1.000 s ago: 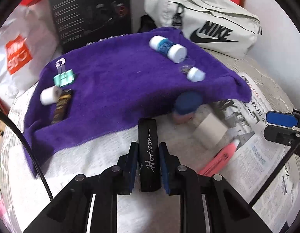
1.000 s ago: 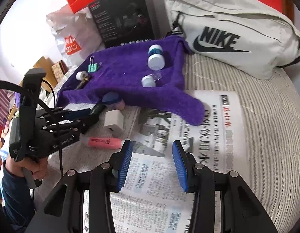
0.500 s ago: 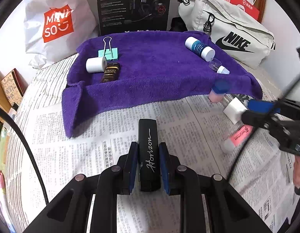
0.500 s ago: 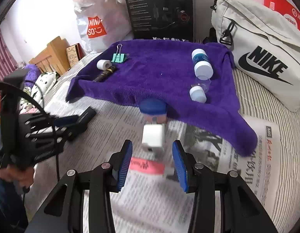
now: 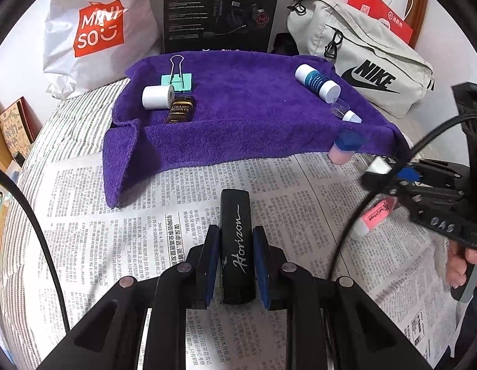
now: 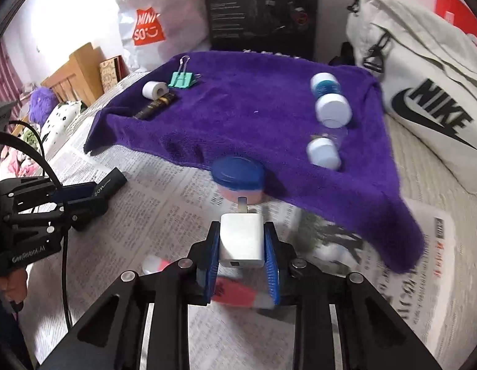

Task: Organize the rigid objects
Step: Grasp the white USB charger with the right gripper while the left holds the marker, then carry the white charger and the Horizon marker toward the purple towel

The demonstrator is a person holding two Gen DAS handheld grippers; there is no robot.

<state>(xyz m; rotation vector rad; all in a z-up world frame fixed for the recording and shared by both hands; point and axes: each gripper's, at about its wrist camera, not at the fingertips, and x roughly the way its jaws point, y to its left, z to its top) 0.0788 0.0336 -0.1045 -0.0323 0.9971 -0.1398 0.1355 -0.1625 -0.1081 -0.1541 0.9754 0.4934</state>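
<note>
a: what's the left gripper [image 5: 237, 248] holding?
b: its blue pads are clamped on a black "horizon" case [image 5: 237, 240], lying lengthwise between them above the newspaper [image 5: 115, 231].
a: and the right gripper [image 6: 242, 251]?
b: closed around a white charger plug [image 6: 241, 240], prong pointing toward the pink jar with a blue lid [image 6: 238, 182], which sits at the edge of the purple towel [image 6: 253, 98].
a: what lies on the towel?
b: a green binder clip [image 5: 177, 78], a white tape roll [image 5: 157, 97] and a dark "grand reserve" bar [image 5: 180, 109] together at the left; 2 white-capped bottles [image 5: 317, 82] at the right. a pink highlighter [image 5: 372, 217] lies on the newspaper beneath the right gripper.
</note>
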